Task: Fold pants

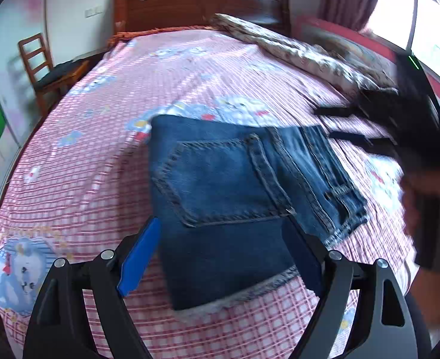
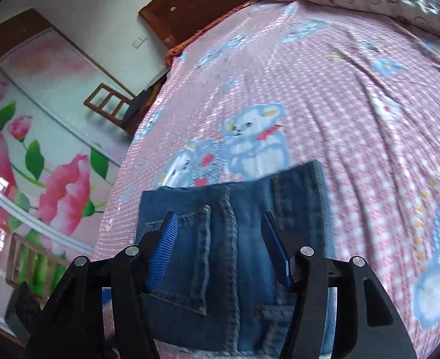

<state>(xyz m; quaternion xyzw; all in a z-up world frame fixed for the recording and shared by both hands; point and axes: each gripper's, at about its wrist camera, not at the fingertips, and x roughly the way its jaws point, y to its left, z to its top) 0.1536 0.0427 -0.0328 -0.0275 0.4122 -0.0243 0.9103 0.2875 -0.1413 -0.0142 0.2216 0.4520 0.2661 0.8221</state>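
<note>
Jeans (image 1: 229,197): lying folded, pocket up, on the checked bedspread (image 1: 85,149).
Left gripper (image 1: 223,257): jaws gaping wide, gripping nothing.
Right gripper (image 2: 218,248): standing partly open, seemingly empty.
Tip: keep lifting clear, avoiding snagging the fold.

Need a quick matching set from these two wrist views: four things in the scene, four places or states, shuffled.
1. jeans
2. chair
3. quilt
4. left hand-held gripper

A. bunched along the bed's window side
B. folded, back pocket up, on the checked sheet
C. jaws open over the denim, nothing clamped
D. beside the bed, near the headboard

Pairs: 1-B, 2-D, 3-A, 4-C
</note>
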